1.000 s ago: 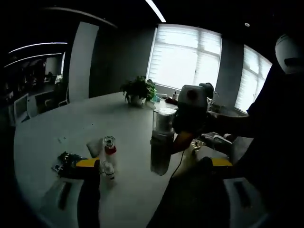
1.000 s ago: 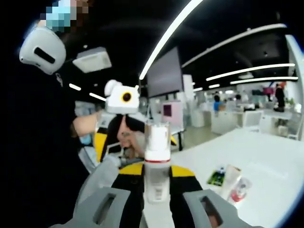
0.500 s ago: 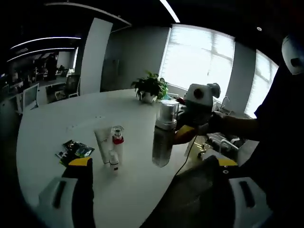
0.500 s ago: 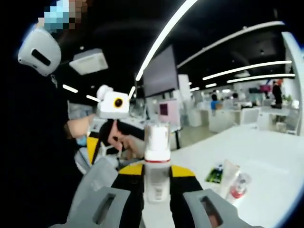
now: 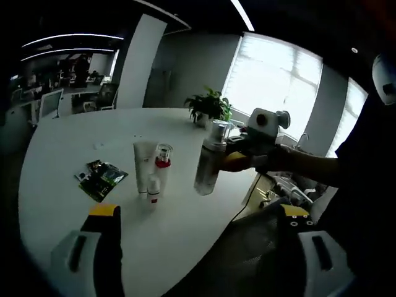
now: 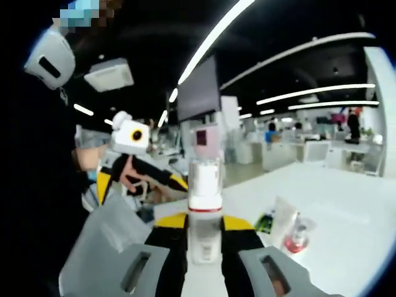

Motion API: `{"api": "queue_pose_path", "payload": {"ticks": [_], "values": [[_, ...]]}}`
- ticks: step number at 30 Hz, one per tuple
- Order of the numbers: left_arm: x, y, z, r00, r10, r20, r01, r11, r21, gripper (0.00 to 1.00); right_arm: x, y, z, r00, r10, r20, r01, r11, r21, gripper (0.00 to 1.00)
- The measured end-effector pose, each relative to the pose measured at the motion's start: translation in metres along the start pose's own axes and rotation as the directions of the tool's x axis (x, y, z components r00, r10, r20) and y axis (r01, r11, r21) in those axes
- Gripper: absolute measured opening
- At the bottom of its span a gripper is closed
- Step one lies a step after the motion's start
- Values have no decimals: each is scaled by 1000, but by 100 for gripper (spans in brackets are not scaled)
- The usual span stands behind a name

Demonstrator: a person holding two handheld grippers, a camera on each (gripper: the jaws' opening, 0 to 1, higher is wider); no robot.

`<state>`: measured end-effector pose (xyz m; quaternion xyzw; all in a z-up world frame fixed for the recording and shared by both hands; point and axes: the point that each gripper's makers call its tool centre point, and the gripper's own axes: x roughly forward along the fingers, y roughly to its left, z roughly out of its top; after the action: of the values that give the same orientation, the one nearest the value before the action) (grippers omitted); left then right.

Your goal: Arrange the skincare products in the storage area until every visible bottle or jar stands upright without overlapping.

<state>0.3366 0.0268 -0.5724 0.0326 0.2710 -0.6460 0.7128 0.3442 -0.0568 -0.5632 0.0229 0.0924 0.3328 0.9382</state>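
My right gripper (image 6: 204, 228) is shut on a tall clear bottle (image 6: 205, 204) with a pale cap and a red ring, held upright in the air. In the left gripper view that bottle (image 5: 206, 166) hangs over the near edge of the white table (image 5: 74, 142), with the right gripper (image 5: 238, 161) coming in from the right. My left gripper (image 5: 198, 250) is open, with nothing between its widely spread jaws. On the table stand a white tube (image 5: 143, 166), a red-collared bottle (image 5: 163, 168) and a small white bottle (image 5: 153, 189), close together.
A green packet (image 5: 99, 179) lies flat left of the bottles. A potted plant (image 5: 210, 106) stands at the table's far edge. In the right gripper view the left gripper (image 6: 139, 179) is held at the left, with the tube (image 6: 281, 216) and red-based bottle (image 6: 297, 236) at right.
Both views have shifted with the hands. The left gripper now sits further left and further off in the right gripper view. The right gripper still holds the tall bottle.
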Motion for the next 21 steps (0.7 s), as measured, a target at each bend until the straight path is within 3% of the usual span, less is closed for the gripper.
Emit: {"api": "queue_pose_path", "payload": {"ticks": [4,9,13,14,18,21], "values": [[1,13,-14,999,22,-37,-22,1000,-7,99,2,-12,-15,1000,-21,-7,21,1000,3,12],[4,25,-28,997,57,-47,-58,998,-15,99,0,-37,-34,995,-103,19,103,995,5,12],[6,48,-35,984,179,-19,-179,984,15,95,0,-51,-50,992,-122,25,122,993,9,12],[7,51,-37,981,192,-10,-191,981,11,96,0,-63,-60,992,-127,29,126,992,10,12],[15,49,-48,987,161,-6,-161,986,-34,97,2,-73,-79,990,-138,11,138,990,7,12],[21,50,-60,987,159,-38,-161,986,-33,96,4,-74,-87,992,-128,-6,128,992,-18,12]]}}
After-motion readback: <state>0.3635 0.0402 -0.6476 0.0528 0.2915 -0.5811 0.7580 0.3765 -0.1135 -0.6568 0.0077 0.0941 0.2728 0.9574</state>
